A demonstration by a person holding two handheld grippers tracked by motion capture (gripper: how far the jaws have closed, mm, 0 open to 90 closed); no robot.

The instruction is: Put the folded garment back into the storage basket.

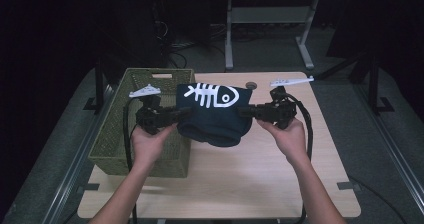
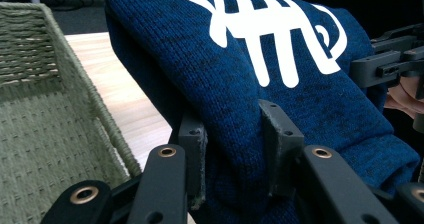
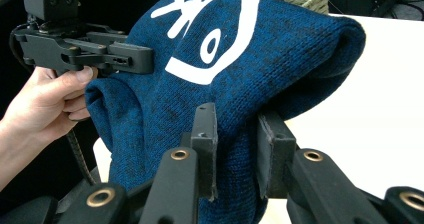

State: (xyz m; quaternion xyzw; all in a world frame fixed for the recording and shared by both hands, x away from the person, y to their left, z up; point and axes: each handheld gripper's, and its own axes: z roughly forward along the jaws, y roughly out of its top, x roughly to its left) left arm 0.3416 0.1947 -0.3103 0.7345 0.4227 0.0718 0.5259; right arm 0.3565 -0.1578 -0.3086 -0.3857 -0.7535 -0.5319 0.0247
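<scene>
- While I hold the blue sweater [image 1: 215,119] up beside the basket [image 1: 115,144], left claw [image 1: 182,113] and right claw [image 1: 245,111] each pinch an edge.
- Next, I judge: swing it over the basket, then spread both claws.

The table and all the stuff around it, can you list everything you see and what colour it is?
Dark blue knitted garment with a white fish-skeleton print: one, held up off the table between the two grippers, sagging in the middle.
Olive-green woven basket: one, on the left part of the table, just left of the garment.
Light wooden table: one, with a small round hole near its far edge.
Grey-framed table or desk: one, on the floor behind, in the dark.
Black cables: a tangle on the floor behind the basket; I cannot count them.
Left gripper: one, black, fingers shut on the garment's left side.
Right gripper: one, black, fingers shut on the garment's right side.
Hands: two, one holding each gripper.
</scene>
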